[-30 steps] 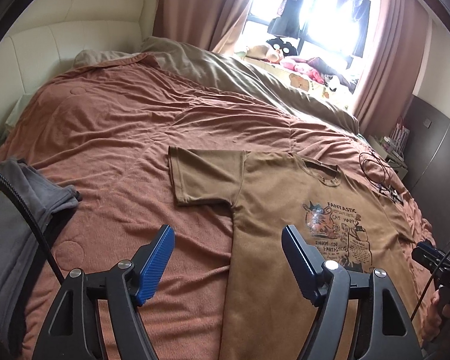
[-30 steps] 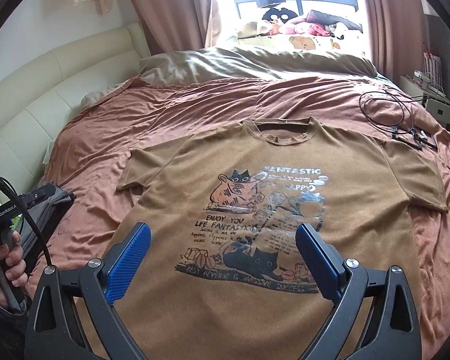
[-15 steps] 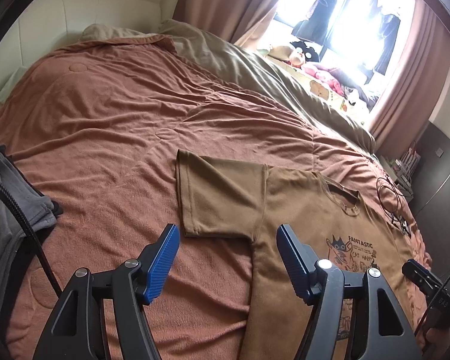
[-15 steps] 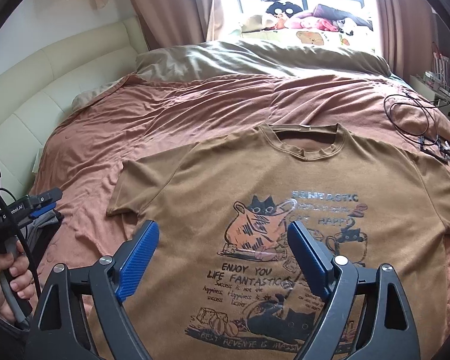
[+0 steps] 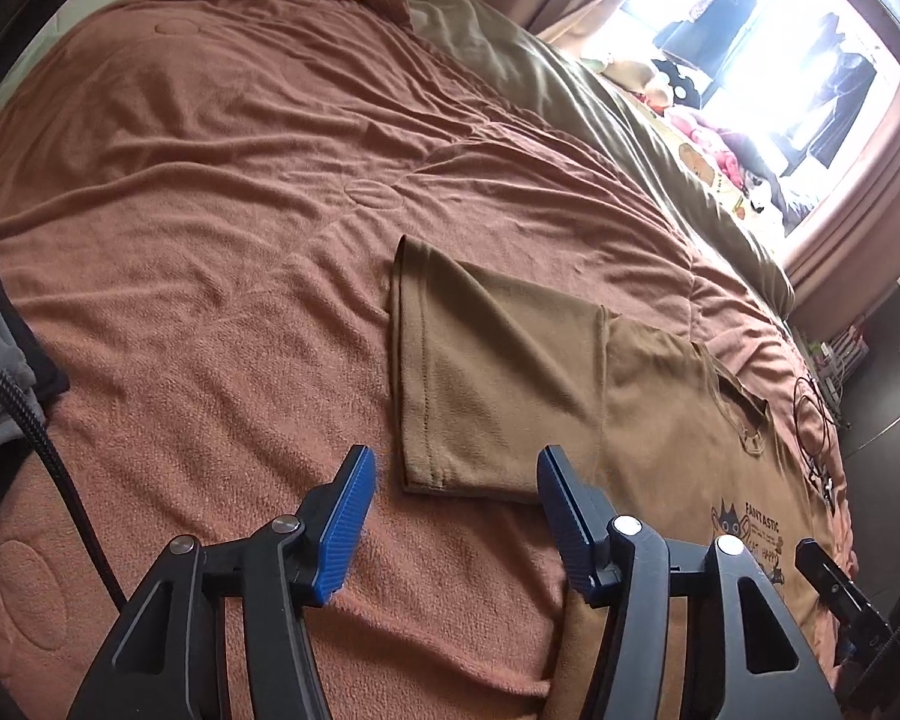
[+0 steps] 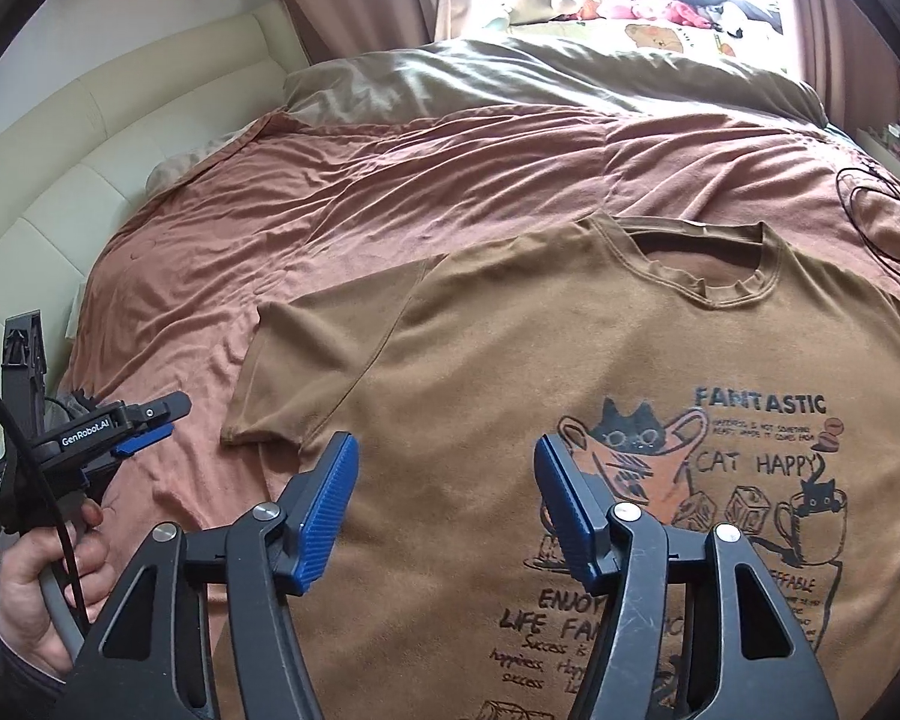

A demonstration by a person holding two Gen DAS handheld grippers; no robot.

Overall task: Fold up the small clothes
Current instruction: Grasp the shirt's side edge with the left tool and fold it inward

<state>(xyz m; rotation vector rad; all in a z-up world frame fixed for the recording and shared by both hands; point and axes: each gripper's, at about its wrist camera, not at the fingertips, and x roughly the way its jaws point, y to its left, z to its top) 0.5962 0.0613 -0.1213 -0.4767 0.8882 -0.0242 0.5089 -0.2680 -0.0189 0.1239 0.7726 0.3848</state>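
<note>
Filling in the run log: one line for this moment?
stage: approach | T-shirt: flat on bed | left gripper: closing, empty, near sleeve | right gripper: closing, empty, over shirt

Both hand-held grippers [image 5: 453,516] [image 6: 444,510] closing, nearer T-shirt [image 6: 510,372].

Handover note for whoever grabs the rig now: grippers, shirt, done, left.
Left gripper: closing, nothing between its fingers, just short of the sleeve.
Right gripper: closing, empty, over the chest.
T-shirt: flat, print up, on the blanket; collar toward the window.
Done: shirt spread out, no fold made.
Left: grasp, fold sleeves and sides in, then fold lengthwise.
</note>
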